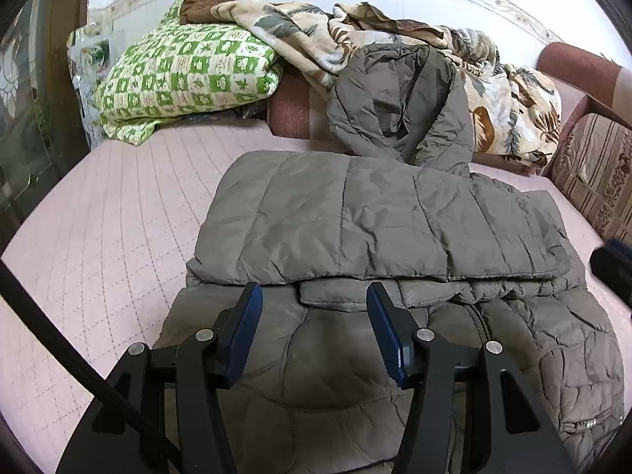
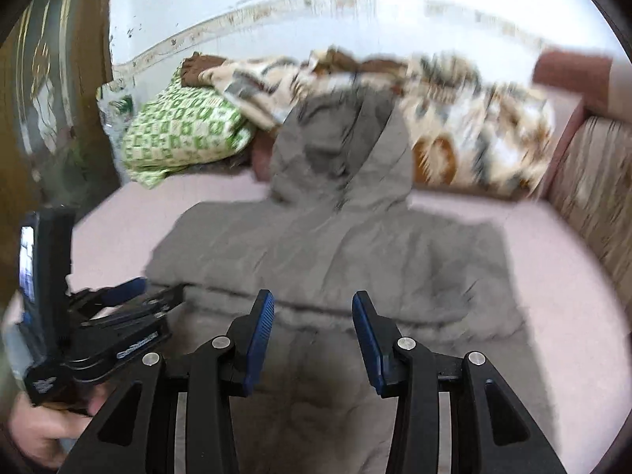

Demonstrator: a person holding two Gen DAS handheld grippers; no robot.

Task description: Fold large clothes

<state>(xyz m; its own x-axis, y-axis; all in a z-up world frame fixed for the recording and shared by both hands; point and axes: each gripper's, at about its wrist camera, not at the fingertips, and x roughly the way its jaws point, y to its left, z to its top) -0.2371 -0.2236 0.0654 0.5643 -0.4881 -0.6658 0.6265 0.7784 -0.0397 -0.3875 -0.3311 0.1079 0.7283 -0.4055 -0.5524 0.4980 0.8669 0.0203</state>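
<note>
Left claw (image 1: 314,296) apart, empty, just over coat (image 1: 375,217) at bed (image 1: 98,217) near edge. Right claw (image 2: 313,304) likewise apart, empty. Folded edge straight ahead, long axis crosswise; hood toward far edge. Both hands equally near.

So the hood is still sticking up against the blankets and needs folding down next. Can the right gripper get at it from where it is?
Probably yes. The right gripper is open and empty over the grey jacket, and the hood lies straight ahead with nothing on top. The floral blanket only borders its far side.
</note>
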